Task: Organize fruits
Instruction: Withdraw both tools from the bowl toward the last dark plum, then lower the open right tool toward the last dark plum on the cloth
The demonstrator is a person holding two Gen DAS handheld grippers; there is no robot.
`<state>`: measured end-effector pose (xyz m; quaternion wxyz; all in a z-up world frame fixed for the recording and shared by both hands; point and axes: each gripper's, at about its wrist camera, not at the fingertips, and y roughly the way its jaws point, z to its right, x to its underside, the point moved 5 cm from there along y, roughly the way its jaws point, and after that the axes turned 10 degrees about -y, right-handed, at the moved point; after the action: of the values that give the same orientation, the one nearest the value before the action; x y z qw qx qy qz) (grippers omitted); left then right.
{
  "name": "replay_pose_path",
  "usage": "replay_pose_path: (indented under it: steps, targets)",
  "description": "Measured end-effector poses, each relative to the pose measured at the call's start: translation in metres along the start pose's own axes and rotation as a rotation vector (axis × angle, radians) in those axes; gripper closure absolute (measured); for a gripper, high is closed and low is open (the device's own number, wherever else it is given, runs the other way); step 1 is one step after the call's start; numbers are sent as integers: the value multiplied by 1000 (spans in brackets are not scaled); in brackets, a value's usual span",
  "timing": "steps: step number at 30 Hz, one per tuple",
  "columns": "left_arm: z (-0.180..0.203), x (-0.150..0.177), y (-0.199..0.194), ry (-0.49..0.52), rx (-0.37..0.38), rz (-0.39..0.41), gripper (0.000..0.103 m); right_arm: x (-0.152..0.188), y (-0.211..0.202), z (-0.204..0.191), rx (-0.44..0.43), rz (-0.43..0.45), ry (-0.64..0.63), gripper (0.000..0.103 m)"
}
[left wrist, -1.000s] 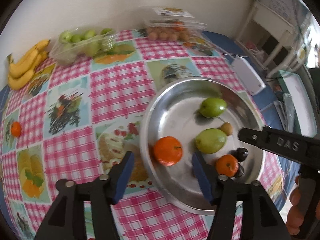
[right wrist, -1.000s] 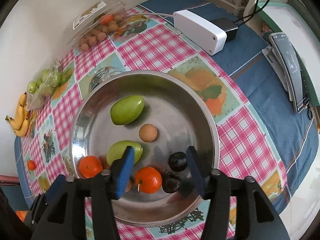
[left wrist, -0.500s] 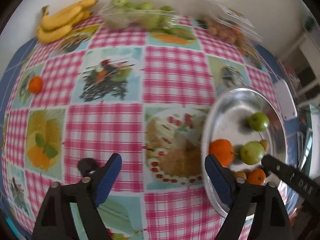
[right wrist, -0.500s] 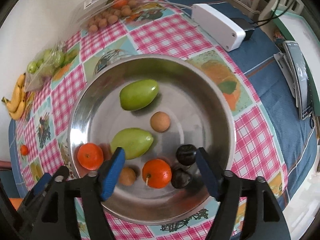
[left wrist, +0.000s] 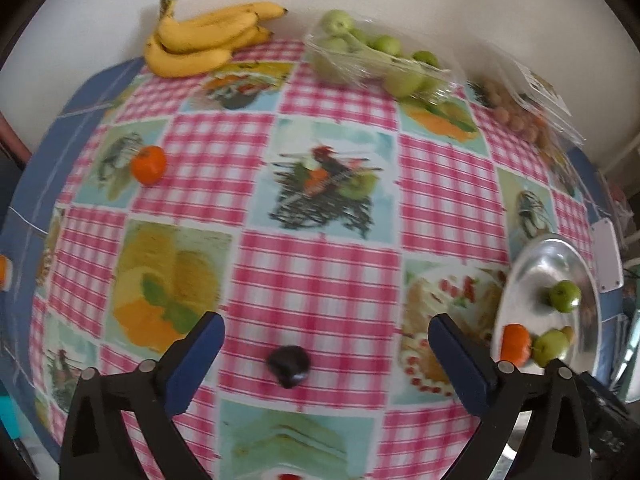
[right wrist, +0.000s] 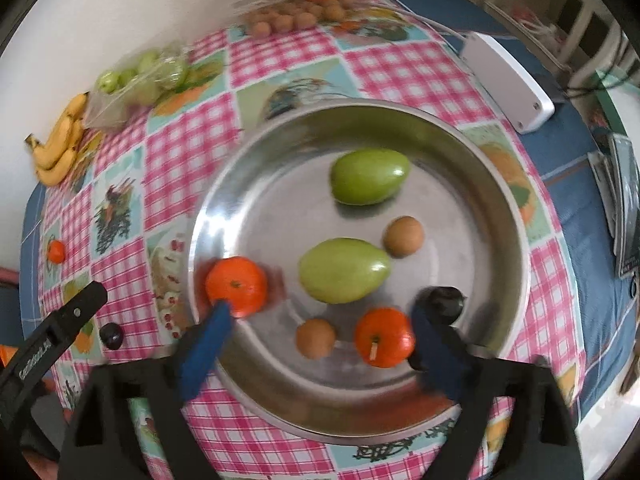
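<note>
A steel bowl [right wrist: 516, 240] holds two green mangoes [right wrist: 370, 176], two oranges [right wrist: 236, 286], two small brown fruits [right wrist: 403, 236] and a dark plum [right wrist: 442, 300]. My right gripper [right wrist: 318, 344] is open just above the bowl's near side. My left gripper [left wrist: 326, 344] is open over the checked cloth, with a dark plum [left wrist: 289, 365] lying on the cloth between its fingers. The bowl [left wrist: 560, 256] sits at the right edge of the left wrist view. A loose orange [left wrist: 149, 164] lies far left on the cloth.
Bananas [left wrist: 200, 40], a bag of green fruit [left wrist: 380, 60] and a clear box of brown fruit [left wrist: 528, 108] line the back wall. A white box [right wrist: 508, 80] and a tablet [right wrist: 624, 200] lie right of the bowl.
My left gripper has swung left, away from the bowl, and now frames the plum on the cloth. My right gripper has moved closer over the bowl.
</note>
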<state>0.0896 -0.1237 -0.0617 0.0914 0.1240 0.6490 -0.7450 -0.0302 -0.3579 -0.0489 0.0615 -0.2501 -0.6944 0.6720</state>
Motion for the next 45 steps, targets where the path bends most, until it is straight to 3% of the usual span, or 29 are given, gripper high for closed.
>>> replay_pose_path:
  steps: [12,23,35,45]
  targets:
    - [-47,-28,-26,-38,-24,88,0,-5,-5,-48,-57,44,-98,4]
    - [-116,-52,-46,-205,-25,136,0,-4,0,-88,-81,32,-169,4]
    - [-163,-56,-33,-315,-18,81,0,5,9,-145,-108,10,-271,4]
    - [-155,-43,5,-247,-65,-26,0,18,34,-178,-121,-31,-333,4]
